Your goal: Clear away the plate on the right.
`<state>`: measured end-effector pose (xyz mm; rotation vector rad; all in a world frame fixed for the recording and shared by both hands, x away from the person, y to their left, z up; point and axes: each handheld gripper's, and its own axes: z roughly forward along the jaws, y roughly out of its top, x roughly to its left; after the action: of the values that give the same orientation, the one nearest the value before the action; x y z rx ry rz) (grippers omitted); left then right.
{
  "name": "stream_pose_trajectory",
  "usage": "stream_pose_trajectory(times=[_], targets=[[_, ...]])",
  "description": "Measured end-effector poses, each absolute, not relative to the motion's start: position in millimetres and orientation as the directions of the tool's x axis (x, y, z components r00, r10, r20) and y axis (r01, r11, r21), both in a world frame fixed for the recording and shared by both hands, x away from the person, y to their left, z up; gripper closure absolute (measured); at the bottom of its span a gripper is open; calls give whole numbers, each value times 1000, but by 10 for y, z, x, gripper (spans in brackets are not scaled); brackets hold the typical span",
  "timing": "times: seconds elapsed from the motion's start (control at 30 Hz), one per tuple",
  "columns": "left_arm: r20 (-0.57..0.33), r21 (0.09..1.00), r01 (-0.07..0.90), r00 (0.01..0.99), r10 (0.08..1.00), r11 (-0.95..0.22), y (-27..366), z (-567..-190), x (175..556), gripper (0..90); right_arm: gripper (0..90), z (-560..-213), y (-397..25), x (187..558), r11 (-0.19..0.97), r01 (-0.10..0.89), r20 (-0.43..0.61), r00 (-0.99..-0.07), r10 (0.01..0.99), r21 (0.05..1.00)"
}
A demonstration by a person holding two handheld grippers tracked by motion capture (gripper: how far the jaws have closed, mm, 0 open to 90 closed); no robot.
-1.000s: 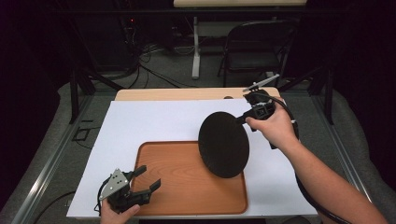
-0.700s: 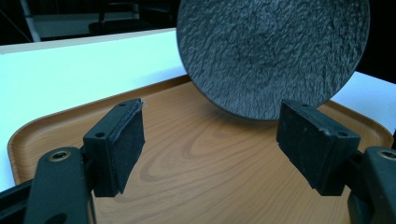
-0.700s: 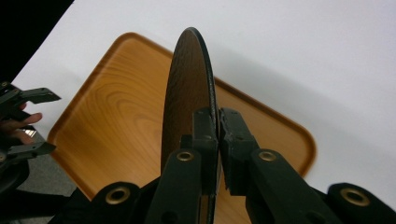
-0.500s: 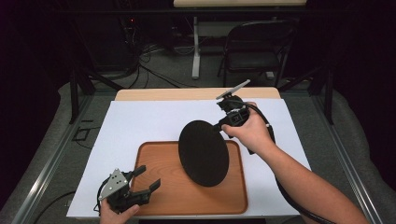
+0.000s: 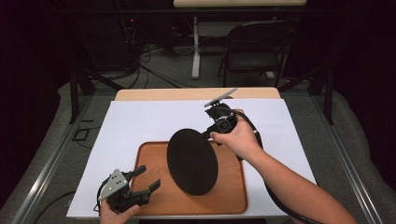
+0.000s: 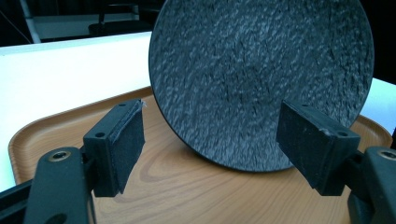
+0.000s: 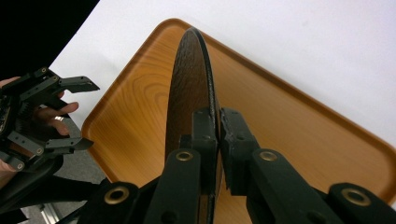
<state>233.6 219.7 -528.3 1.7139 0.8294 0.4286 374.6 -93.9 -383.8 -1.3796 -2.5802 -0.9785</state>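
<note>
White sheeting covered the counter [image 5: 140, 121], and on it, near my edge, lay the wooden tray [image 5: 233, 196], its long side running left to right in front of me. Over the tray I held the black plate [image 5: 192, 161], tilted up nearly on edge, its rough textured face turned toward my left and its rim running away from me toward the far side of the counter. In the high view its lower rim overlapped the tray's middle; whether it touched the wood I could not tell. My right claw [image 5: 208, 136] was clenched on the plate's upper far rim, one pad on each face, the plate [image 7: 191, 93] running straight out from between the jaws in the right gripper view. My left claw [image 5: 145, 177] sat at the tray's near left corner, released, jaws spread wide and gripping nothing, aimed at the plate's face [image 6: 261, 79], which stood beyond the two pads, apart from them.
</note>
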Motion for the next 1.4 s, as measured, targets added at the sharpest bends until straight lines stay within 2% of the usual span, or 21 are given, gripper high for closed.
stream_pose_trajectory(times=[0.77, 1.4], targets=[[-132, 943, 310, 688, 714, -124, 2194, -5285, 2339, 235, 873, -3961, -1006, 3743, 409, 765, 288, -590, 754, 497], [-124, 943, 307, 687, 716, -131, 2192, -5286, 2341, 235, 875, -4128, -1222, 3793, 357, 805, 338, -541, 770, 474]])
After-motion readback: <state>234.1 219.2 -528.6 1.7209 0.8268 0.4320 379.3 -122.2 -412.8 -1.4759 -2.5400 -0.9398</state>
